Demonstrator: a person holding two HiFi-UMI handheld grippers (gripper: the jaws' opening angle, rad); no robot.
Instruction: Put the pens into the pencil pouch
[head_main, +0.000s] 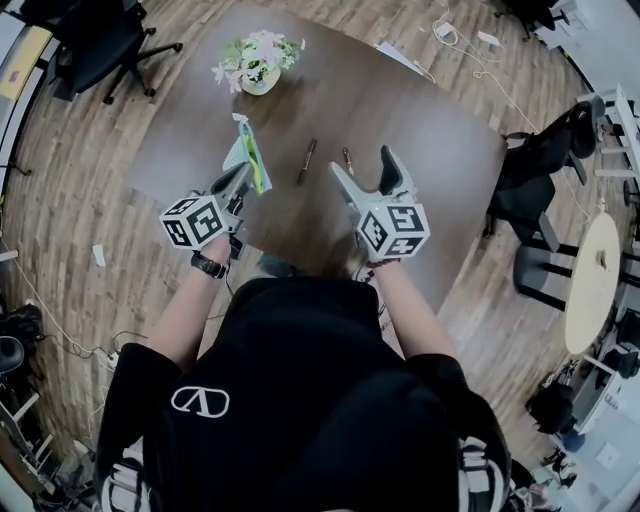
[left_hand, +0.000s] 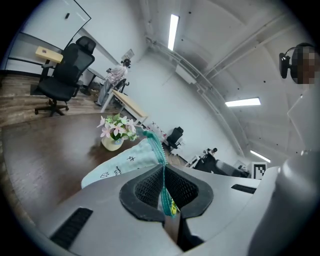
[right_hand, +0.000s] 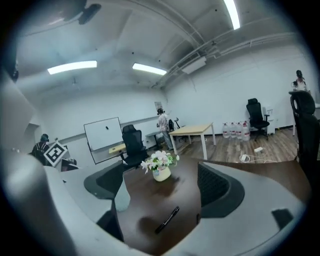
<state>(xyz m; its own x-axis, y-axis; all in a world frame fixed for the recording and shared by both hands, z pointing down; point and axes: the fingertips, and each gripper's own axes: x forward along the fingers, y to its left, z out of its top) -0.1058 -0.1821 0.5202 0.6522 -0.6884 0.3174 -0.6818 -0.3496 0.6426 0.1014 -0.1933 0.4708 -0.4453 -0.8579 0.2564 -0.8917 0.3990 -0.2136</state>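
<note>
My left gripper (head_main: 240, 180) is shut on the zipper edge of a pale mint pencil pouch (head_main: 247, 152), which it holds up off the brown table (head_main: 420, 130). In the left gripper view the pouch (left_hand: 122, 164) hangs forward from the pads, its teal zipper strip pinched between them. Two dark pens lie on the table ahead: one (head_main: 306, 160) near the pouch, the other (head_main: 348, 160) just beyond my right gripper (head_main: 362, 166). That gripper is open and empty. In the right gripper view a black pen (right_hand: 167, 220) lies on the table between the spread jaws.
A cream vase of pink and white flowers (head_main: 258, 66) stands at the table's far side. A sheet of paper (head_main: 402, 56) lies on the far right edge. Office chairs (head_main: 100, 45) (head_main: 540, 170) stand around, with cables (head_main: 480, 50) on the wooden floor.
</note>
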